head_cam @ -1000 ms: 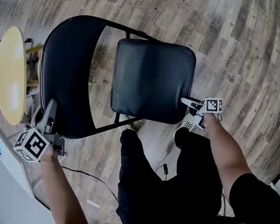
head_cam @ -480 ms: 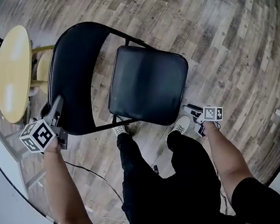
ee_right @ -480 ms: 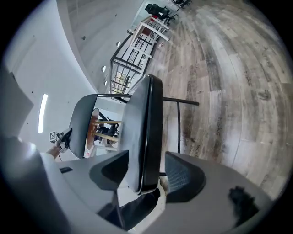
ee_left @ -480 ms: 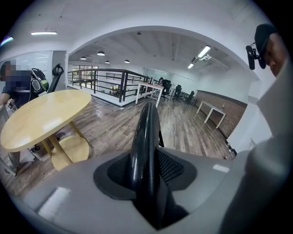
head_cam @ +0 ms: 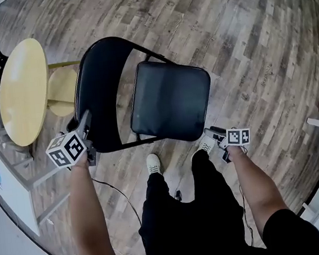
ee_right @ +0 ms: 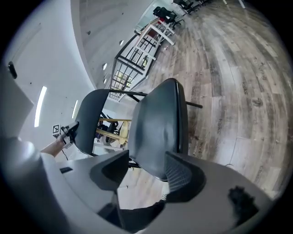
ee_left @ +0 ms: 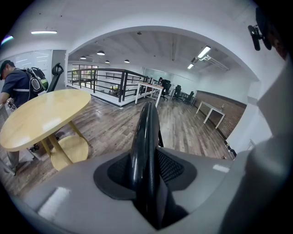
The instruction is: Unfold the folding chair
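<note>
Wood floor (head_cam: 252, 41) here. I'd guess the folding chair (head_cam: 141, 58) is stiff, heavyish steel. My left claw (head_cam: 85, 120) clamps the backrest (head_cam: 102, 90) edge, and my right claw (head_cam: 211, 130) hangs open beside the seat (head_cam: 171, 100).

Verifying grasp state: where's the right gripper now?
Head view, lower right: the right gripper sits just off the near right corner of the seat, jaws apart and not clamping it, beside the person's white shoe.

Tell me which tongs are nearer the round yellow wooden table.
Left. The left tongs grip the black padded backrest beside the round yellow wooden table; the right tongs hang open by the black seat, across the chair.
</note>
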